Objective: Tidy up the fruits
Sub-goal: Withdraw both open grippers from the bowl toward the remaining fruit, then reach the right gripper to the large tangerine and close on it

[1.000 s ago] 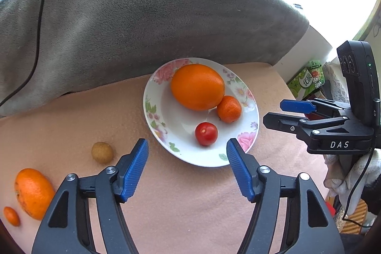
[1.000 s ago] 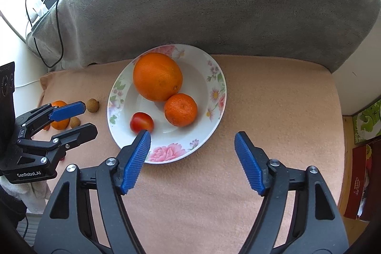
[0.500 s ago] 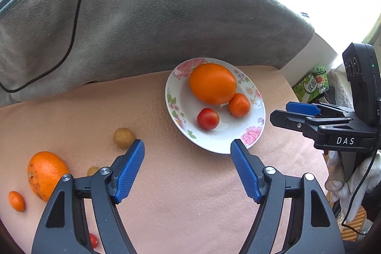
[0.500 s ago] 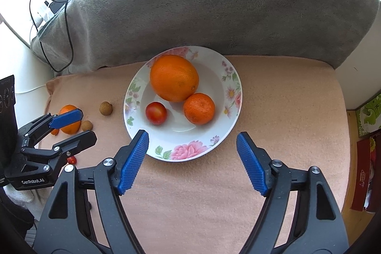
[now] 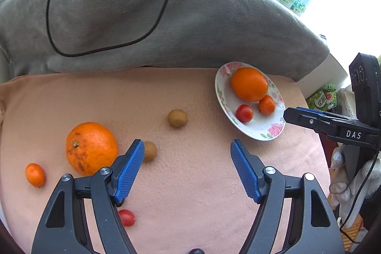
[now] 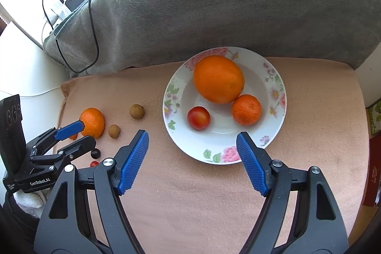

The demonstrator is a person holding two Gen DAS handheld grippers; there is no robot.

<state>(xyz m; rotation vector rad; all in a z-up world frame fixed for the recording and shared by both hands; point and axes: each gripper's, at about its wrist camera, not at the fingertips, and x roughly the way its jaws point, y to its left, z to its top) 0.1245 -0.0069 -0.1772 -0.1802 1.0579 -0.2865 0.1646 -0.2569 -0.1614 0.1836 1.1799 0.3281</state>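
Left gripper [image 5: 187, 168] released, fingers [image 5: 129, 170] spread, nothing between them; hovering over peach cloth [image 5: 190, 182] covering the tabletop, tilted down. Right gripper [image 6: 193, 162] also released, fingers [image 6: 134, 160] apart and empty, near rim of floral plate [image 6: 273, 135] just beyond the tips.

On plate: large orange [image 6: 218, 79] at far side, mandarin [image 6: 246, 109] touching it on the right, cherry tomato [image 6: 198, 117] nearer and left, apart from both.

Loose on cloth, left of plate: second orange [image 5: 91, 148], just beside left finger pad; small kumquat-like orange fruit [image 5: 35, 175] further left; brown longan [image 5: 177, 118] between orange and plate; second longan [image 5: 149, 151] partly hidden behind left finger; red cherry tomato [image 5: 127, 217] near, tucked under the left gripper body. Dark round fruit [image 6: 95, 153] beside left gripper in right wrist view, kind unclear.

Grey blanket [image 5: 166, 23] bunched along far edge of cloth, black cable [image 5: 54, 23] looping over it. White-gloved hand [image 5: 352, 173] on right gripper handle at right edge of left wrist view.
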